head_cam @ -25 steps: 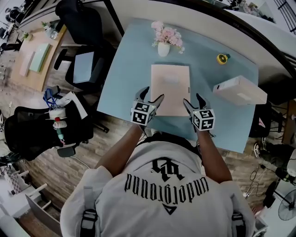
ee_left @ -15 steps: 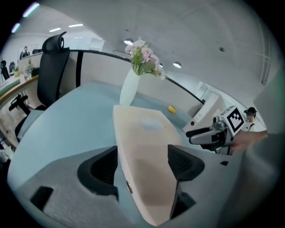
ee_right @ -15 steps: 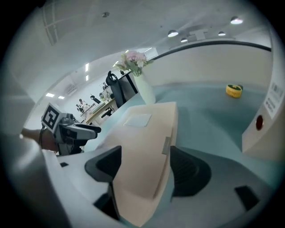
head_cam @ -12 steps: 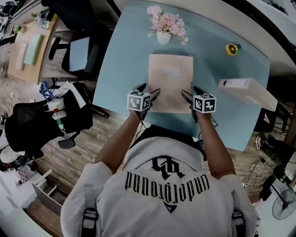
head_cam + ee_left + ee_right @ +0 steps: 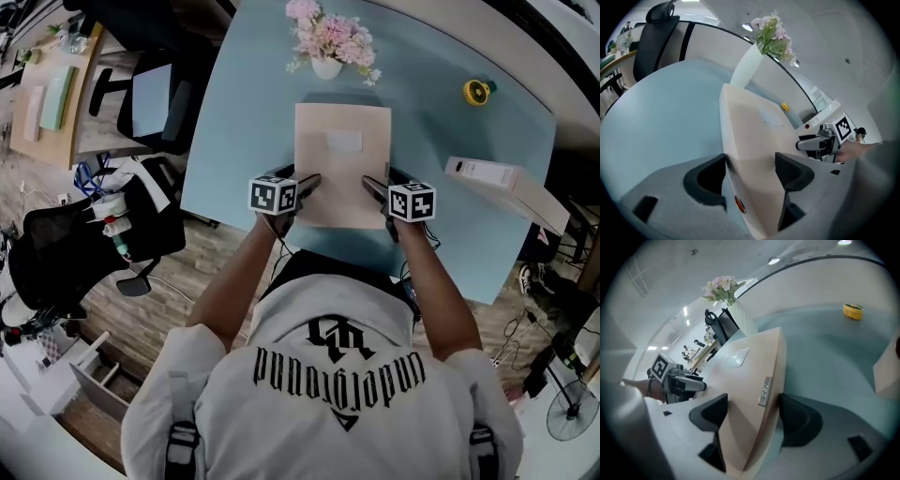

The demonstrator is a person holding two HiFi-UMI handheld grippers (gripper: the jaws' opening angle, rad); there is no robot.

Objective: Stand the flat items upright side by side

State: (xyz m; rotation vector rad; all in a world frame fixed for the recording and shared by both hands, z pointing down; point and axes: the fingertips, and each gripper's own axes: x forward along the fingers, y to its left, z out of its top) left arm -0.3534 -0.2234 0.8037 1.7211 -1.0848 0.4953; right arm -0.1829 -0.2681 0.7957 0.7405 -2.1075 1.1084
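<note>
Pale folder [image 5: 342,169] here, smooth and matt, like coated card or plastic, with a small shiny metal plate [image 5: 765,391] on its spine. The desk [image 5: 244,122] under it has an even, matt blue top, no grain. Black fingers [image 5: 792,171] look like dull moulded plastic, one face finely textured. White vase [image 5: 326,67], smooth with a soft sheen. Floor [image 5: 178,281] in wood-look planks. Box [image 5: 492,175], plain matt white.

Flower vase [image 5: 326,67] blocks beyond the folder [image 5: 342,178]; white box [image 5: 492,175] crowds right; left tabletop [image 5: 239,122] lies free.
</note>
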